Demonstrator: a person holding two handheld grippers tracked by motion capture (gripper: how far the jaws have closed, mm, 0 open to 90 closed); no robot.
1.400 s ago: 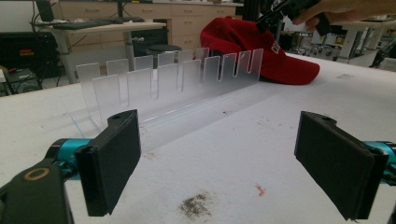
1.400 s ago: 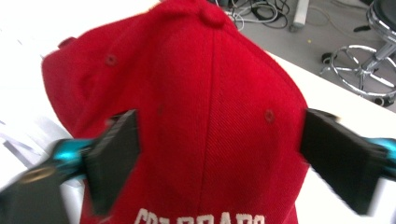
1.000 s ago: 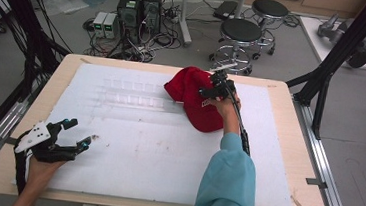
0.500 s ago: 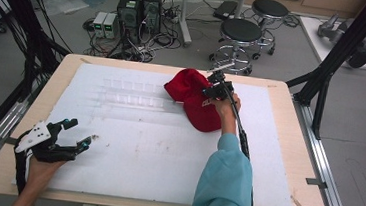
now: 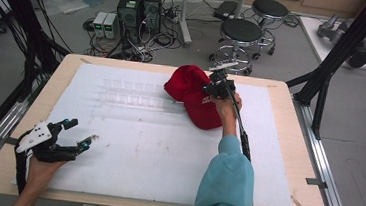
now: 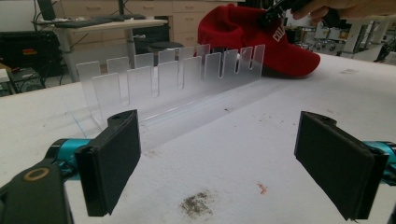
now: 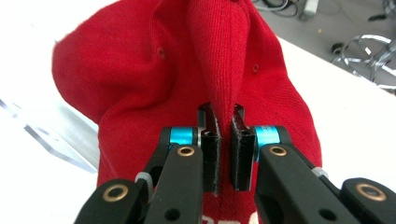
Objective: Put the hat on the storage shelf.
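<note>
I had the right gripper point(image 5: 216, 84) clamped on a pinched fold of the red cap's point(image 5: 192, 91) crown, jaws closed tight on the cloth, just right of centre in the upper half of the high view. The cap lay on the white board point(image 5: 166, 161), its brim running toward lower right, its crown beside the clear slotted rack point(image 5: 136, 94) to its left. My left gripper point(image 5: 70, 136) rested released, jaws wide, at lower left, well apart from the cap.

A lab: black frame posts point(image 5: 344, 44), cabled computer towers point(image 5: 139, 9) and rolling stools point(image 5: 239, 35) surround the table point(image 5: 292, 92).
</note>
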